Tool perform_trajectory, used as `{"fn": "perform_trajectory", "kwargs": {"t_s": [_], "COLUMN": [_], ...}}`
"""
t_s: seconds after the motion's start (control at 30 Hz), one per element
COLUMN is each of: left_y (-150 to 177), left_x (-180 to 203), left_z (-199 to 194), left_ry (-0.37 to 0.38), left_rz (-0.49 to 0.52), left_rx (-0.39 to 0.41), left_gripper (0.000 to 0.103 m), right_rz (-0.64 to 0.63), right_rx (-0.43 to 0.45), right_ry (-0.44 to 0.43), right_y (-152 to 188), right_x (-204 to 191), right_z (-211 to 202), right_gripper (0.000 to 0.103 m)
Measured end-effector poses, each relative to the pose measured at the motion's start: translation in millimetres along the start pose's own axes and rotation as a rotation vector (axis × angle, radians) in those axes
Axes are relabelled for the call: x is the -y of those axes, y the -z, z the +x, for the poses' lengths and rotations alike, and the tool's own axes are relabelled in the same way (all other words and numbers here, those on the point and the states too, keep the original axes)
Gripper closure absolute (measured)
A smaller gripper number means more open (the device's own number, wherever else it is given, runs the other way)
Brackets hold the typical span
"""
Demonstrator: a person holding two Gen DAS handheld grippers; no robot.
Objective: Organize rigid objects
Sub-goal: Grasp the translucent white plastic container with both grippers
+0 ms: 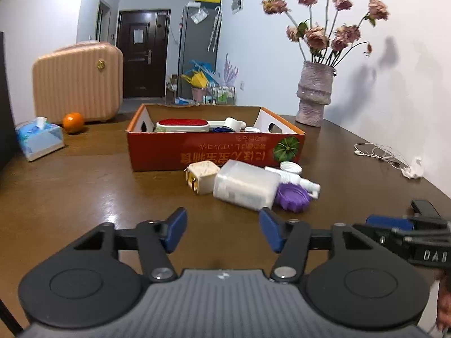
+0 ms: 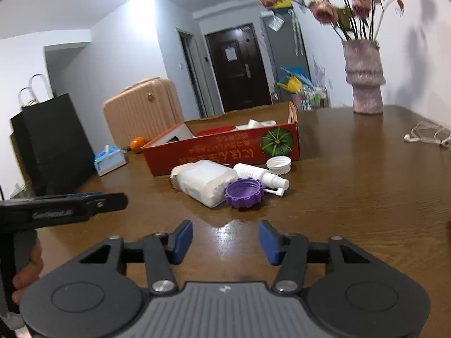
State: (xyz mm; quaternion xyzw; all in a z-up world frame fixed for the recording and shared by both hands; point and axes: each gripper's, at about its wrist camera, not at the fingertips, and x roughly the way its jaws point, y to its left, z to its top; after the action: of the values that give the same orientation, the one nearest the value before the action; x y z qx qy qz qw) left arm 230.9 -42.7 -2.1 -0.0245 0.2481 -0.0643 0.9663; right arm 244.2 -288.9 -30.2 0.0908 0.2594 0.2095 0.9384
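Left wrist view: brown wooden table [image 1: 84,186], white-walled room.
Both the left gripper [image 1: 222,229] and right gripper [image 2: 225,238] hang released; red box [image 1: 214,152] ahead, vase [image 1: 314,93] beyond-right.

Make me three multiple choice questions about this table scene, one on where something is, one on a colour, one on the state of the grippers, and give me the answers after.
1. Where does the white cap lie?
A. inside the red box
B. on the table just in front of the red box
C. beside the vase

2. What colour is the ridged lid that touches the translucent container?
A. purple
B. green
C. orange

3. How do the two grippers stand?
A. both shut on objects
B. left shut, right open
C. both open and holding nothing

Answers: 1 B, the cap sits on the wood by the box's front wall. 2 A, it is plainly purple. 3 C, the left gripper and right gripper show spread fingers with bare table between.
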Motion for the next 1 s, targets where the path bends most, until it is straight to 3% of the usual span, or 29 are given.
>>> {"fn": "perform_trajectory", "kwargs": {"t_s": [0.27,0.33,0.53,0.77,1.0], "left_y": [-39,-43,-48,-44,-18], "left_x": [-23,-30,-42,-48,-40], "left_z": [90,111,141,132,71], "left_ry": [0.118,0.150,0.222,0.267,0.256], "left_rz": [-0.111,-0.146,-0.212,-0.234,-0.260], "left_rx": [-0.099,-0.134,-0.174,-0.188,-0.194], "left_gripper": [0.053,0.057,0.064,0.076,0.077], "right_rz": [0.096,0.120,0.200,0.174,0.093], "right_rx": [-0.042,-0.048,-0.057,-0.042,-0.061], "right_ry": [-0.084,-0.094,-0.115,-0.079,-0.121], "right_y": [-30,-34,-40,-41,-28], "right_x": [-1,-1,2,0,-16], "right_z": [65,81,113,118,85], "right_gripper": [0.066,0.067,0.071,0.070,0.073]}}
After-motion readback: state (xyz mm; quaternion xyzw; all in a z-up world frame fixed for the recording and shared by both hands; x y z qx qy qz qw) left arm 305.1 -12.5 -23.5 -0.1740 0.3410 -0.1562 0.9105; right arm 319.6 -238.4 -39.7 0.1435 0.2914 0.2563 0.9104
